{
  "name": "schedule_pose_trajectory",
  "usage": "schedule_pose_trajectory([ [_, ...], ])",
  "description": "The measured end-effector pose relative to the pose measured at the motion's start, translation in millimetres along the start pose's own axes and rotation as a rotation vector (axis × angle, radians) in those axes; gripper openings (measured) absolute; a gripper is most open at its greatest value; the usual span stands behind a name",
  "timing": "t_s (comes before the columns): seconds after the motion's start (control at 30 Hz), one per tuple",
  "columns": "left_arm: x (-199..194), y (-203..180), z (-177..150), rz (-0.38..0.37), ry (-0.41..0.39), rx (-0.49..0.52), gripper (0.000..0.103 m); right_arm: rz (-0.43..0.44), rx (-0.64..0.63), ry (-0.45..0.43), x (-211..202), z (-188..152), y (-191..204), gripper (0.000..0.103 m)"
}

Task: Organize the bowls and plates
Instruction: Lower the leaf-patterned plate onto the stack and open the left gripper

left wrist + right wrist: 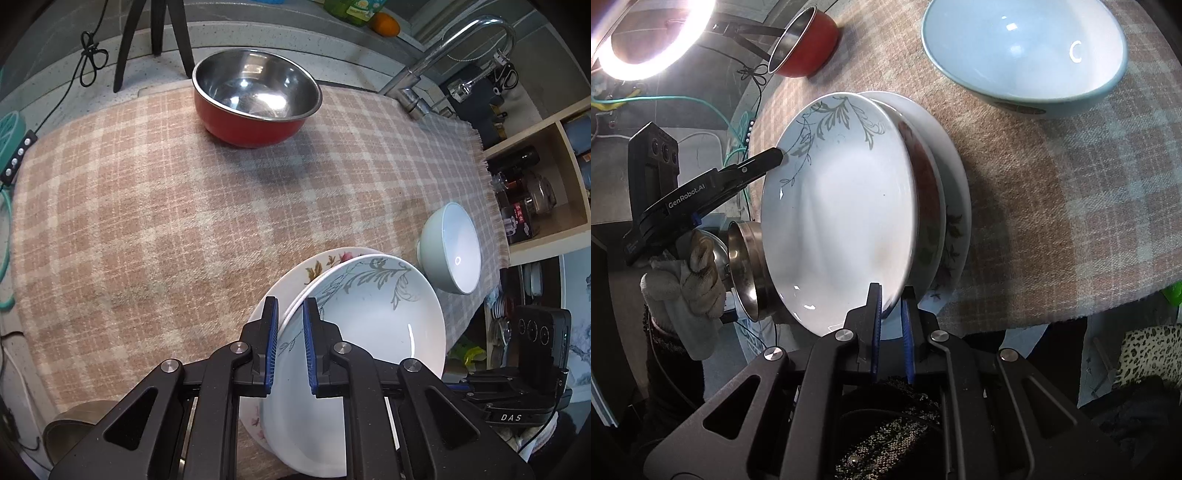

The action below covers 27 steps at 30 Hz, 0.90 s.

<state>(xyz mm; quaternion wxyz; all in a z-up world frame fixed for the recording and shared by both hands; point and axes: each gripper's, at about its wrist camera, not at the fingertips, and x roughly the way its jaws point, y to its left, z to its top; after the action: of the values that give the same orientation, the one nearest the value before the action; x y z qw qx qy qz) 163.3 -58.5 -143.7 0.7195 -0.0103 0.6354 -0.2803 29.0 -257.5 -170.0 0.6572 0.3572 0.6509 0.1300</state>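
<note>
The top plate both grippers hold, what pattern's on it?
Grey leafy vines on the white top plate, clearest in the right wrist view.

"GenRobot.AI" is printed on the left gripper point(775, 157); "DAS" is seemingly lettered on the right gripper point(511, 417) body

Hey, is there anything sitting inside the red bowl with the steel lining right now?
No. In the left wrist view the red bowl shows only its bare shiny steel interior with light reflections, and nothing lies in it.
</note>
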Motion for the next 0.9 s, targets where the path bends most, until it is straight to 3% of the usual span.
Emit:
schedule_pose_trajectory([
  [0.8,1.3,-4.5,1.3,0.011,0.008,0.019,0.012,-0.083,-0.074,-0.028,-12.2,5.2,7.5,0.014],
  [0.9,-2.5,-6.8,2.6,0.012,0.001,0.025,0.014,-0.1,-0.099,-0.05,-19.5,5.6,10.4,0.024],
])
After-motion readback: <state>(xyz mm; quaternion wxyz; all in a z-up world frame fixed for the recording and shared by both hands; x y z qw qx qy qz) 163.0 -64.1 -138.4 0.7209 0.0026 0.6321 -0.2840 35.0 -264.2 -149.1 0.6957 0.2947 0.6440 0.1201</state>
